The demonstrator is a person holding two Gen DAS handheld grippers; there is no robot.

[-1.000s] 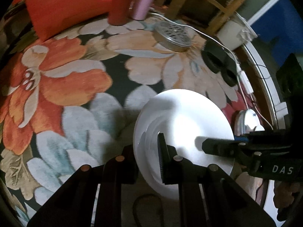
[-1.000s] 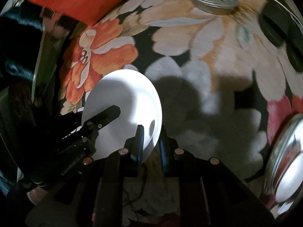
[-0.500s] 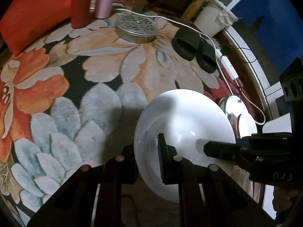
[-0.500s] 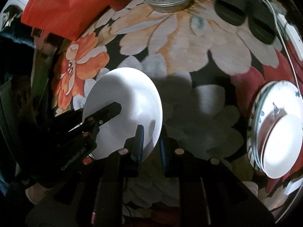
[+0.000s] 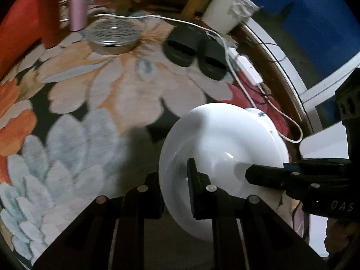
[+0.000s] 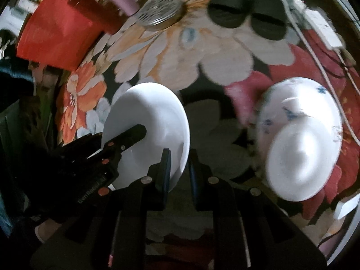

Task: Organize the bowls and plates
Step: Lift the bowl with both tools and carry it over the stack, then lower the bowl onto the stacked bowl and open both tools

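Observation:
A plain white plate (image 5: 221, 148) is held in the air above the floral rug by both grippers. My left gripper (image 5: 174, 185) is shut on its near left rim. My right gripper (image 6: 178, 166) is shut on its right rim, and the plate also shows in the right wrist view (image 6: 148, 126). The right gripper's fingers (image 5: 270, 176) show at the plate's right side in the left wrist view. To the right on the rug lies a stack of plates (image 6: 299, 135): a blue-patterned plate (image 6: 315, 94) with a smaller white plate (image 6: 299, 164) on top.
A round metal perforated tin (image 5: 114, 34), a pair of black slippers (image 5: 195, 52), a white cable (image 5: 238, 76) with a power strip (image 5: 249, 68), a pink cylinder (image 5: 77, 2) and a red box (image 6: 56, 38) lie at the rug's far side. A white bucket (image 5: 227, 9) stands behind.
Both grippers have carried the white plate to the right across the rug. The stack of plates has come closer and further into the right wrist view.

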